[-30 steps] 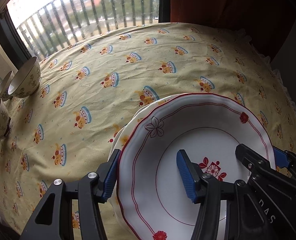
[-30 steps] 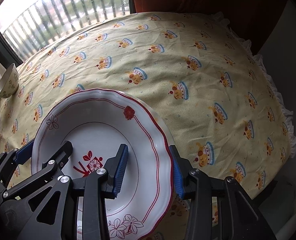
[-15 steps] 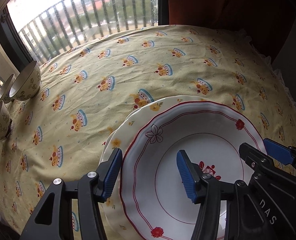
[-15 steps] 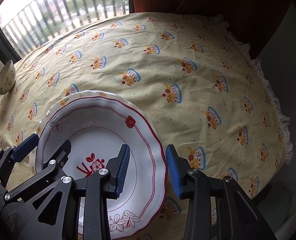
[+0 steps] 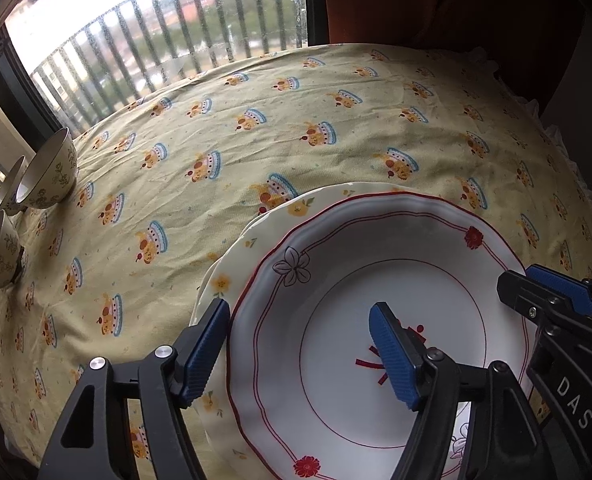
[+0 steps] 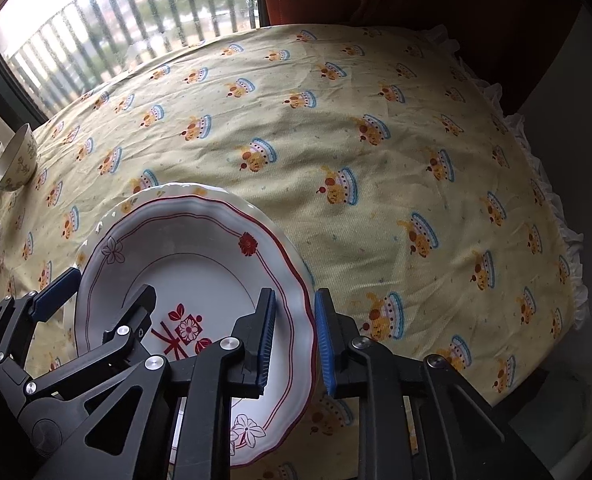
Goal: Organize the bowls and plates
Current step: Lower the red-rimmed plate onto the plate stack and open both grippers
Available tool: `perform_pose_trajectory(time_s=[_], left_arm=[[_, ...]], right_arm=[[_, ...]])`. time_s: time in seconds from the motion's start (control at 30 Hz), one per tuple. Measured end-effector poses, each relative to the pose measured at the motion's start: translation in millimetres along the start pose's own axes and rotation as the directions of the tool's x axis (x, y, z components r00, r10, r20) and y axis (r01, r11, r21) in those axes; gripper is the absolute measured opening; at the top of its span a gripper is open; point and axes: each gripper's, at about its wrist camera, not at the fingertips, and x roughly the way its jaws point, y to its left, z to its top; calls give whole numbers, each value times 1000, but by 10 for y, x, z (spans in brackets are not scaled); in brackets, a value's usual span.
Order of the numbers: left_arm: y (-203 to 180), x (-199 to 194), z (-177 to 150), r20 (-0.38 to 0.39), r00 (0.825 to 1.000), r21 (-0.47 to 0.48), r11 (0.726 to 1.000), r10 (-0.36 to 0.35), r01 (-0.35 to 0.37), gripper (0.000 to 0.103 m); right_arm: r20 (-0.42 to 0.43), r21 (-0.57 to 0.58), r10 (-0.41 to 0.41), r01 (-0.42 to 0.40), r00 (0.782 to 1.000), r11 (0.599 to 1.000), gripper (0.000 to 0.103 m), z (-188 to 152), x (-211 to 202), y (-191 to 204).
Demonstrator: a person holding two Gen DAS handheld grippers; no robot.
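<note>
Between both grippers' jaws: red-rimmed plate [image 5: 375, 264].

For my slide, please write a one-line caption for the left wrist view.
Left gripper opening astride the rim of a red-trimmed plate stacked on a yellow-flowered plate.

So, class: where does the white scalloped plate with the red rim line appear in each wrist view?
Left wrist view: white scalloped plate with the red rim line fills the lower right.
Right wrist view: same plate, lower left.
Shared landmark: the red flower on its rim.
</note>
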Motion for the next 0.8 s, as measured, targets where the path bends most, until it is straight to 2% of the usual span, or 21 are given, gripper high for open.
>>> perform_pose_trajectory(time_s=[0.13, 0.23, 0.37, 0.6, 0.8], left_arm=[[-21, -2, -33, 5, 998, 38, 998, 58, -58, 78], [9, -31, -43, 11, 999, 40, 998, 53, -53, 80], [76, -25, -50, -10, 1000, 19, 1000, 21, -21, 82], [194, -67, -78, -23, 996, -33, 996, -84, 84, 89], [325, -148, -168, -14, 995, -51, 994, -96, 95, 92]], right_arm=[[5, -20, -1, 1, 1000, 1000, 24, 42, 33, 85], [5, -29, -10, 10, 1000, 1000, 24, 41, 78, 136], [6, -23, -3, 3, 1000, 1000, 24, 39, 83, 151], [22, -42, -18, 19, 1000, 999, 29, 10, 91, 223], [43, -19, 30, -29, 999, 999, 60, -94, -20, 306]])
